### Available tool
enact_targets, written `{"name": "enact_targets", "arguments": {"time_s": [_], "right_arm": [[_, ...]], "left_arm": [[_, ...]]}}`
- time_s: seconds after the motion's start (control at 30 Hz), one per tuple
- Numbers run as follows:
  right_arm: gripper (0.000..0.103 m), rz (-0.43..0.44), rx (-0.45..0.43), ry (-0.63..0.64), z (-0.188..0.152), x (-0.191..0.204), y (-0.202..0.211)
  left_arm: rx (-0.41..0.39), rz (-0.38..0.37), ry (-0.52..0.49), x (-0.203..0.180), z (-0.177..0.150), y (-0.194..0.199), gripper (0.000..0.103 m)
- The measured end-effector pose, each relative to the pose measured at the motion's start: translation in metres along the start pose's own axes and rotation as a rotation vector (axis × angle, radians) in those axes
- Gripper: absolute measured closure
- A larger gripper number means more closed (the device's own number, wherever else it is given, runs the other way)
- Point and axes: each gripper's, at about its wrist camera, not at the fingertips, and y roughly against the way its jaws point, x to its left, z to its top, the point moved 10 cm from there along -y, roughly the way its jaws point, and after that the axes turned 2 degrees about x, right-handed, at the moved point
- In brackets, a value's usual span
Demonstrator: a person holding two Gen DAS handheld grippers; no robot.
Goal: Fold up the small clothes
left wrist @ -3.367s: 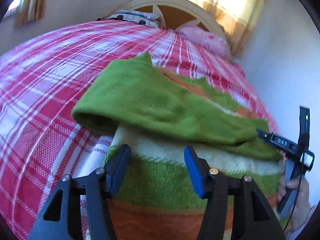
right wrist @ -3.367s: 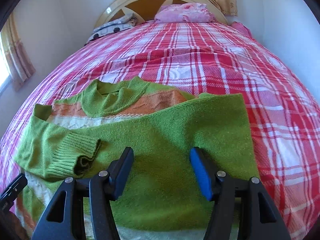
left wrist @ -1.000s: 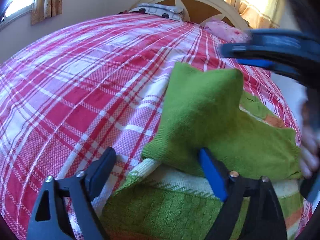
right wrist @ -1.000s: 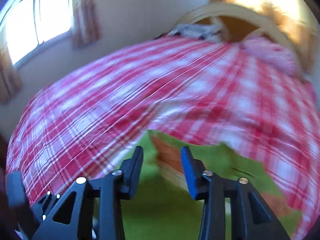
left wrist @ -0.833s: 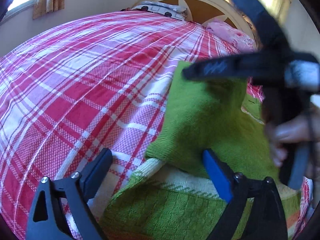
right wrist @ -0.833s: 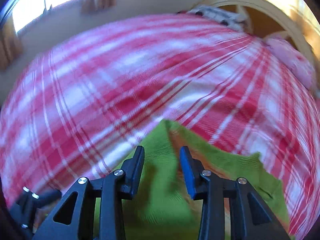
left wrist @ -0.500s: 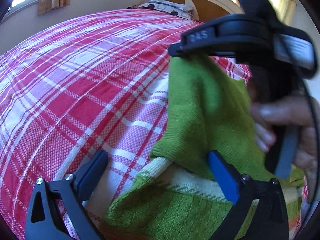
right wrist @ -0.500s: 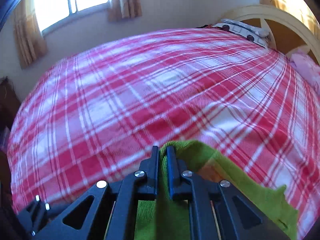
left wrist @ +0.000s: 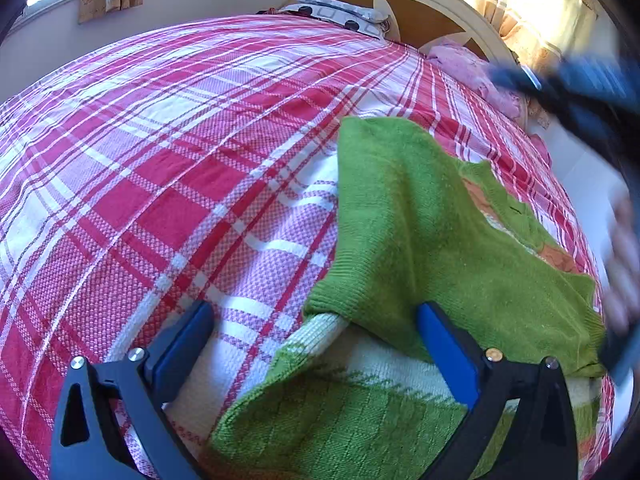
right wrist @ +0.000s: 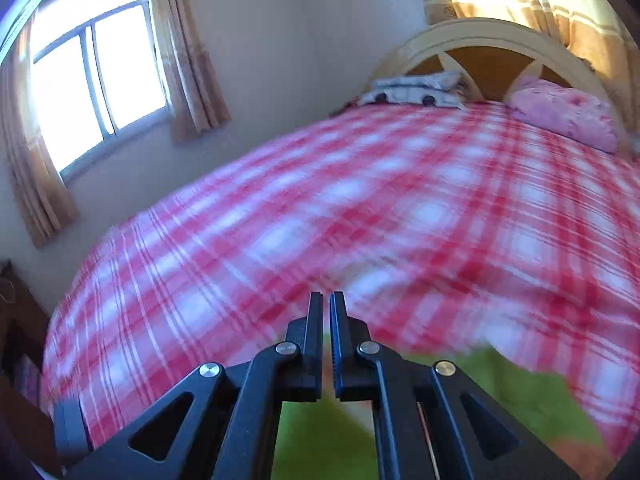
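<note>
Green knit: a small sweater [left wrist: 440,240] is lying on the plaid bedspread [left wrist: 180,152] of the bed, at the near right of the left wrist view, with one green part folded over the white and orange striped body.
Handling: the knit is being judged soft, light and floppy; any lifted part is likely to sag and drag the layer beneath it, so it is best taken at a ribbed cuff or hem, or at a folded corner, where the cloth is thicker.
Left gripper [left wrist: 316,344]: its blue-padded fingers [left wrist: 448,348] are being held wide apart low over the near edge of the garment, with nothing between them.
Right gripper [right wrist: 326,344]: its fingers are drawn nearly together with only a thin slit left. Green cloth is showing blurred beneath them, and whether any of it is being pinched cannot be told from this view.
Edges: the ribbed cuff [left wrist: 324,304] of the folded part is lying just inside the left fingers, and the far corner of the fold is resting flat on the bedspread.
Open room: a wide stretch of bedspread is lying free to the left and ahead. The pillows [right wrist: 560,116] and the headboard [left wrist: 440,12] are well apart from the work.
</note>
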Motion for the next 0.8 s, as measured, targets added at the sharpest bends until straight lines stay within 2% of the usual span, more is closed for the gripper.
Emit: {"name": "enact_targets", "arguments": {"time_s": [0.13, 0.23, 0.3, 0.43, 0.47, 0.53, 0.6, 0.7, 0.8], "right_arm": [[0.100, 0.013, 0.131, -0.008, -0.065, 0.002, 0.003], [0.100, -0.026, 0.223, -0.032, -0.109, 0.004, -0.027], [0.099, -0.062, 0.167, -0.063, -0.108, 0.005, -0.035], [0.100, -0.119, 0.182, -0.069, -0.097, 0.004, -0.040], [0.099, -0.139, 0.172, -0.067, -0.094, 0.001, -0.033], [0.099, -0.150, 0.092, -0.091, -0.085, -0.006, -0.004], [0.099, -0.170, 0.051, -0.126, -0.089, -0.023, 0.030], [0.098, -0.301, 0.037, -0.184, -0.118, -0.076, 0.087], [0.091, -0.475, 0.090, -0.212, -0.160, -0.130, 0.126]], "left_arm": [[0.000, -0.001, 0.001, -0.001, 0.000, -0.001, 0.000], [0.002, 0.006, -0.001, 0.000, -0.001, 0.001, 0.000], [0.003, 0.013, -0.003, -0.001, 0.000, 0.000, 0.000], [0.001, 0.001, 0.005, 0.000, 0.003, -0.004, 0.000], [0.001, -0.006, 0.010, 0.000, 0.004, -0.004, 0.000], [0.000, -0.016, 0.016, 0.000, 0.001, 0.001, 0.000], [0.000, -0.015, 0.016, 0.000, 0.000, 0.001, 0.000], [0.001, -0.009, 0.012, 0.000, 0.001, 0.001, 0.000], [0.001, -0.008, 0.011, 0.001, 0.000, 0.001, 0.000]]}}
